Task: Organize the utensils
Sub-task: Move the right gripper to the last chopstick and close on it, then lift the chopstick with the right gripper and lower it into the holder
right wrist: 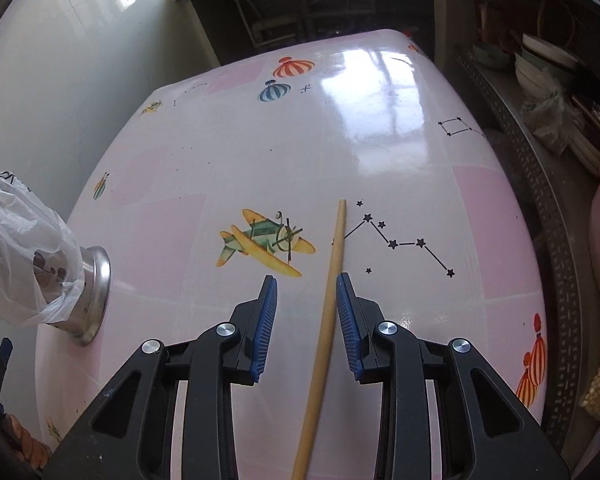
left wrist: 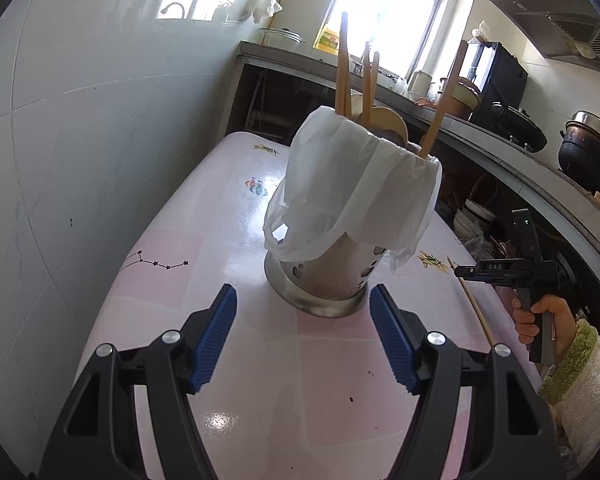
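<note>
A steel utensil holder stands on the pink table, draped in a white plastic bag, with several wooden chopsticks and a wooden spoon upright in it. My left gripper is open just in front of its base, empty. The holder also shows at the left of the right wrist view. One wooden chopstick lies flat on the table. My right gripper is open with its blue pads either side of that chopstick, not closed on it. In the left view the right gripper hovers over the chopstick.
The pink printed table meets a grey tiled wall on the left. A kitchen counter with pots and a stove runs along the right, with shelves of bowls underneath.
</note>
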`<action>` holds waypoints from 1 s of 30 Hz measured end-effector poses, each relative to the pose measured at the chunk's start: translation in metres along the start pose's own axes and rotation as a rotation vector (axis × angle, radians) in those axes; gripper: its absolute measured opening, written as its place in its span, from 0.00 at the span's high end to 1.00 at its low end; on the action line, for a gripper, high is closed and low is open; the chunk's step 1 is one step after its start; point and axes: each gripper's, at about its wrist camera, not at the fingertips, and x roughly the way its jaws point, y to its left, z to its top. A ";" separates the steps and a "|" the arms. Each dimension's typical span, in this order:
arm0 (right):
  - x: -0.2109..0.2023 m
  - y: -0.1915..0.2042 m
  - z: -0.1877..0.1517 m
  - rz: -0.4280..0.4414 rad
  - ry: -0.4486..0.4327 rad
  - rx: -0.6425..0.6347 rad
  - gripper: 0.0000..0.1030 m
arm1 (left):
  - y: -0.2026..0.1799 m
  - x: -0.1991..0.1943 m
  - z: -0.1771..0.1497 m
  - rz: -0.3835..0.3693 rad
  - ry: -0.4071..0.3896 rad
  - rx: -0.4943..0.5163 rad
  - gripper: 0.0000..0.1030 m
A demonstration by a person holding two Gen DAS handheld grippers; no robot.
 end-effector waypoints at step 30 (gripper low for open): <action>-0.150 0.064 0.009 0.215 -0.319 -0.075 0.96 | -0.010 -0.010 0.001 -0.005 -0.026 0.009 0.35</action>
